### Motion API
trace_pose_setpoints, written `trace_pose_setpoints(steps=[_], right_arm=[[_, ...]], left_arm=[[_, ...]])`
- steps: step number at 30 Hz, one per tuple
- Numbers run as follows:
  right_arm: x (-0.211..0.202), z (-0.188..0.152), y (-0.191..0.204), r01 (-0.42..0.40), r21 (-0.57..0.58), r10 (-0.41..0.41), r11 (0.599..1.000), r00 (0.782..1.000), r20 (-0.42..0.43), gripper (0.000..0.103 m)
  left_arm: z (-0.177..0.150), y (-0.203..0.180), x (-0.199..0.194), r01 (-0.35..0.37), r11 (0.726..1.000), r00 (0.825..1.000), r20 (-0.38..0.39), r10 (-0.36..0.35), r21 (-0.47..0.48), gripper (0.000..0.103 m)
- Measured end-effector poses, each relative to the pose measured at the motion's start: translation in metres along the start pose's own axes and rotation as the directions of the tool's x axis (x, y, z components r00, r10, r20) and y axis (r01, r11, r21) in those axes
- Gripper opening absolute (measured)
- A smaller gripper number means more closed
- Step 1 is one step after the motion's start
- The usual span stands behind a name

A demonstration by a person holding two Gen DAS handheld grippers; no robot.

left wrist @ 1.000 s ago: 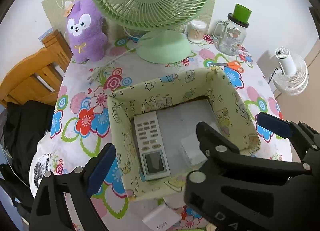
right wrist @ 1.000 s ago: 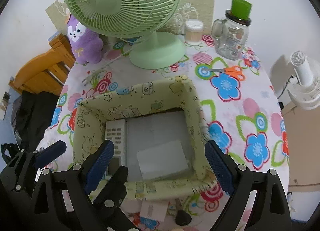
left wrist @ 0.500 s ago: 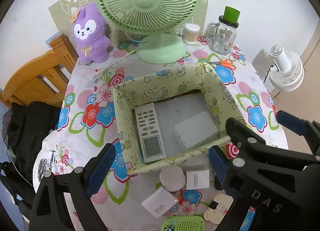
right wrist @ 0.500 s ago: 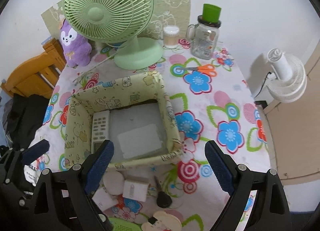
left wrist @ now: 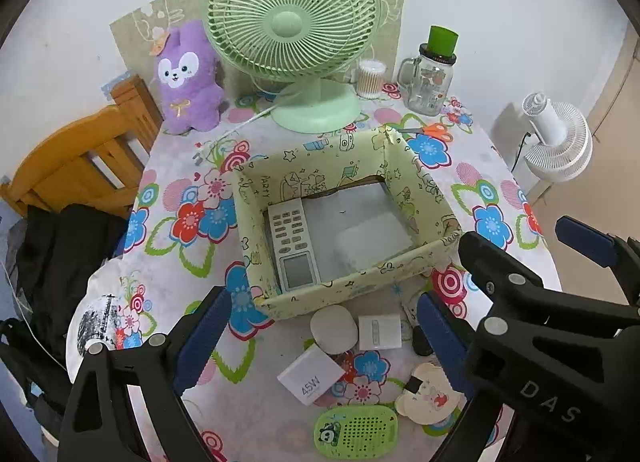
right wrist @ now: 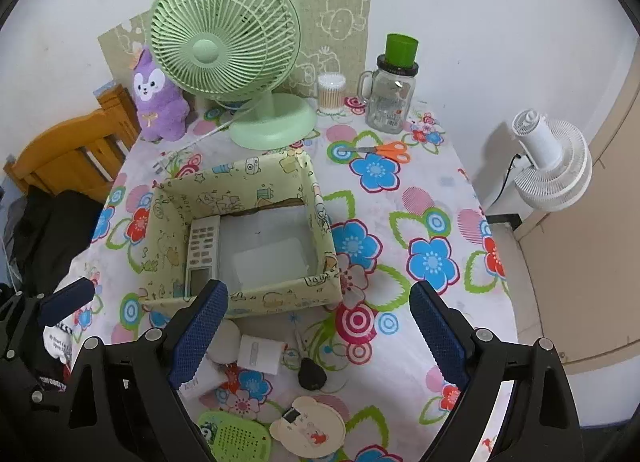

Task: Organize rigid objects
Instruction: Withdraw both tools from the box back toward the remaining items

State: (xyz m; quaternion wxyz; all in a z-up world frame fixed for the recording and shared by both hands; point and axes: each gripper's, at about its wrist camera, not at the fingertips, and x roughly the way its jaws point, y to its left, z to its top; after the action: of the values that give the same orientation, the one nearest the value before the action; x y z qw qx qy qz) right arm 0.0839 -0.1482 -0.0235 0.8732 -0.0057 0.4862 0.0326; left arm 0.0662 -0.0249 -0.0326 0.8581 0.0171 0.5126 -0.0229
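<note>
left gripper (left wrist: 320, 336): hanging wide open over the loose stuff, gripping nothing
right gripper (right wrist: 320, 324): also spread wide and empty, sitting just right of the left one
storage box (left wrist: 428, 194): sitting mid-table, holding a remote (left wrist: 291, 246) along its left wall and a flat white box (left wrist: 374, 240) beside it
left view only: showing the 45W charger (left wrist: 311, 374) in full; the right view's finger is covering most of it
right view only: showing the black key fob (right wrist: 312, 373) clearly, plus a bare stretch of table (right wrist: 424, 190)
both views: round white puck (left wrist: 334, 329), white square switch (left wrist: 379, 332), green speaker (left wrist: 356, 432) and bear card (right wrist: 308, 424) lying just in front of the box

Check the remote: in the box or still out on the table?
In. The remote lies flat on the floor of the box, against its left wall.
</note>
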Motion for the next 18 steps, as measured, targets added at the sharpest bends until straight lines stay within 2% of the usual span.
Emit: trace_pose_setpoints(steps=[8, 18], right_arm=[[-0.015, -0.012, 0.0, 0.002, -0.012, -0.002, 1.0, 1.0, 0.001, 0.094], [-0.037, -0.029, 0.001, -0.037, -0.053, 0.039, 0.998, 0.998, 0.05, 0.094]], left_arm=[[-0.013, -0.001, -0.016, -0.02, 1.0, 0.999, 0.028, 0.02, -0.01, 0.095], [-0.032, -0.003, -0.033, -0.015, 1.0, 0.998, 0.065, 0.016, -0.025, 0.095]])
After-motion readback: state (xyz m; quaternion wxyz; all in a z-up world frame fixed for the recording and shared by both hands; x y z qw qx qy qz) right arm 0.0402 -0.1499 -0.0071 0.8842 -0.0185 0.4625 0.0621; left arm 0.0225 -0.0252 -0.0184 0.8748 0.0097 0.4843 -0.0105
